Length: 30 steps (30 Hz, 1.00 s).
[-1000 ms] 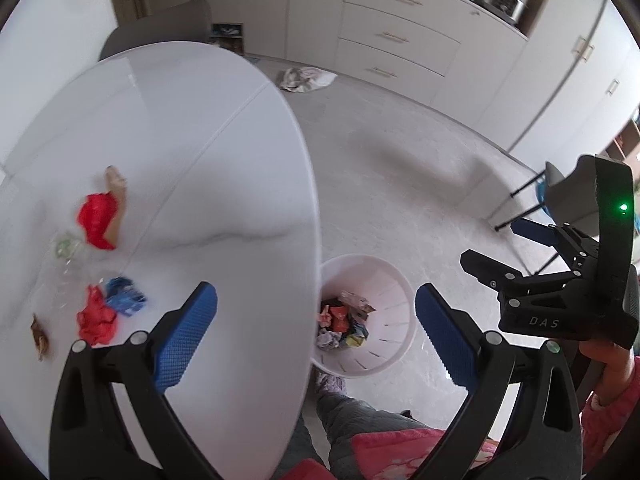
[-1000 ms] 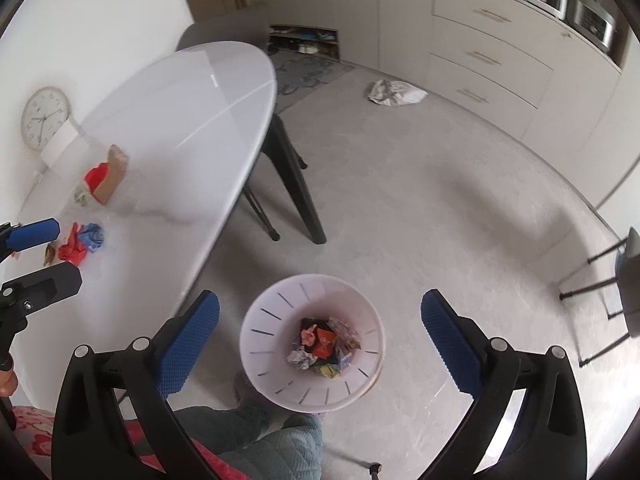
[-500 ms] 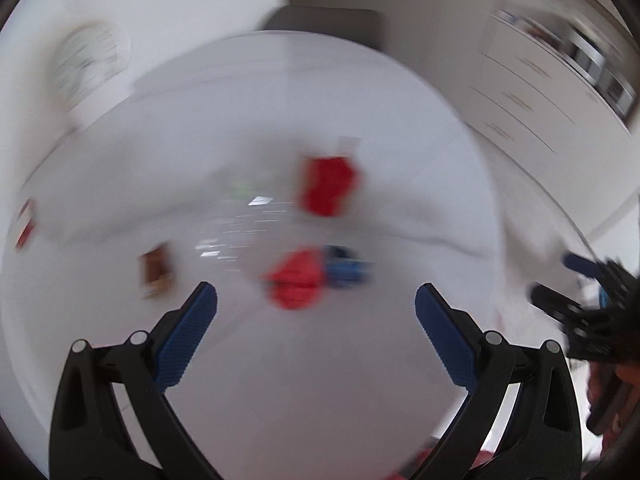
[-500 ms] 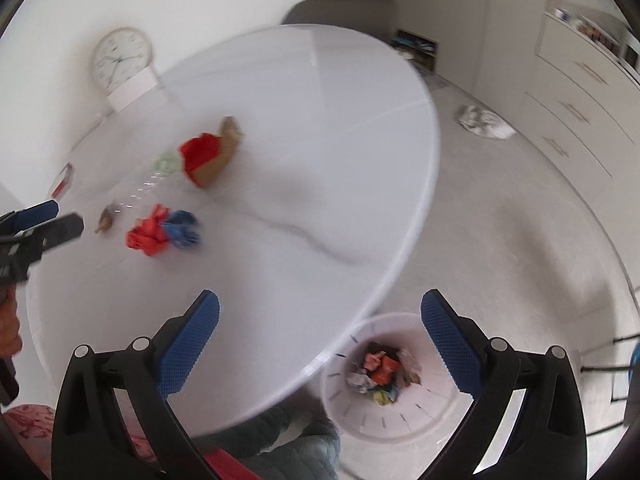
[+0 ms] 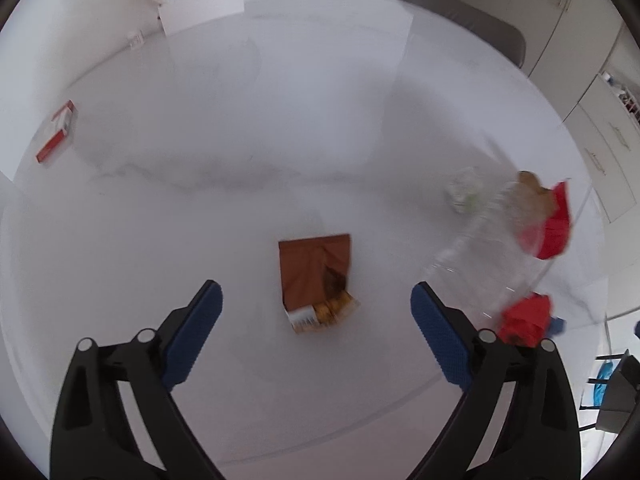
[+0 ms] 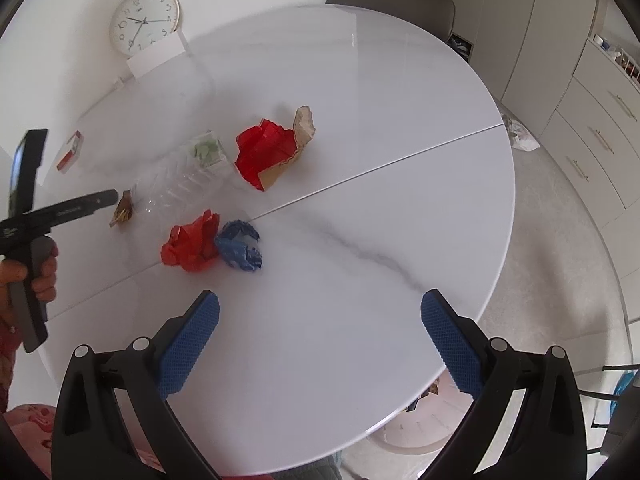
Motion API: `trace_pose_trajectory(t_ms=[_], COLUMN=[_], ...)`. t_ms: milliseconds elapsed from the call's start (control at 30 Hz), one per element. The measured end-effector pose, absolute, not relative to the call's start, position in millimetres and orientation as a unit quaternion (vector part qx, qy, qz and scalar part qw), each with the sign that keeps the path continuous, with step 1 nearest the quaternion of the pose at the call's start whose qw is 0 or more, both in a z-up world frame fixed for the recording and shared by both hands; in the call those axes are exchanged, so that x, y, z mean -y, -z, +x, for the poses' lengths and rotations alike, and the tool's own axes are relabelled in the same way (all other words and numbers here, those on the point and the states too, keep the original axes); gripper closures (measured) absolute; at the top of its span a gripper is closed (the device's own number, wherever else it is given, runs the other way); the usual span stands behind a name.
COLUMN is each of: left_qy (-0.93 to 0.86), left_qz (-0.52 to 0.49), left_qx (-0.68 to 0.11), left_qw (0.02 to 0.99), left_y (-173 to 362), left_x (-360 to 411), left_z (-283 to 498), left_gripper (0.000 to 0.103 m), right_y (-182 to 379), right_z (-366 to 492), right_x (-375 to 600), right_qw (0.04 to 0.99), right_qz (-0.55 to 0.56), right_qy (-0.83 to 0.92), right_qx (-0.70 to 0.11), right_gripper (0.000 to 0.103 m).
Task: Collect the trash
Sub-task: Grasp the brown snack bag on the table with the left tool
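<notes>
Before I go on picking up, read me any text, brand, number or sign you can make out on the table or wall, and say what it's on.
"1" to "12": hour numerals on the wall clock.
Small mark on the clock face: too small to read.
Brown wrapper, print on its end: blurred, unreadable.
Red and white box: no legible lettering.
Left gripper, pale marking on its arm: unreadable.

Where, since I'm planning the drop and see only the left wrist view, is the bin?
Observer: The white bin stands on the floor, partly hidden under the near edge of the table, at the lower right of the right wrist view.
Operator: Are the right tongs carrying anything?
Observer: No. The right tongs are open and empty above bare tabletop.
Operator: I see a blue sliver behind the red paper wad. What is it?
Observer: A crumpled blue wrapper, touching that wad.
</notes>
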<state>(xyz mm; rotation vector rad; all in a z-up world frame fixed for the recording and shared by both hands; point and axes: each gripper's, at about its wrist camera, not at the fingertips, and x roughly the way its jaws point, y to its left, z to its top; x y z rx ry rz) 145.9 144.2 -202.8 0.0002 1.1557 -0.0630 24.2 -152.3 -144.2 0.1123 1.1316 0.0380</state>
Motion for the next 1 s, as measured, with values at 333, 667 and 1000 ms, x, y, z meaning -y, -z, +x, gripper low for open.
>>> trace_pose_trajectory(t_ms=[333, 667, 1000], left_qy=[0.03, 0.01, 0.017], left_qz=[0.013, 0.003, -0.012], left_qx=[-0.572, -0.573, -0.558], left_qw=[0.82, 0.819, 0.829], left_y=[235.8, 232.7, 223.7], left_x=[-142.8, -143.3, -147.2], left_z=[169.8, 173.5, 154.0], left_gripper=[0.037, 0.06, 0.068], right_y=[148.6, 151.6, 202.1], right_z=[51.2, 87.2, 167.4], right_x=[144.7, 146.5, 150.1], right_qw=[0.842, 0.842, 0.798], right_qz=[0.064, 0.102, 0.222], right_qy=[-0.008, 0.002, 0.025], right_qx=[-0.535, -0.529, -0.559], right_gripper=[0.003, 0.003, 0.028])
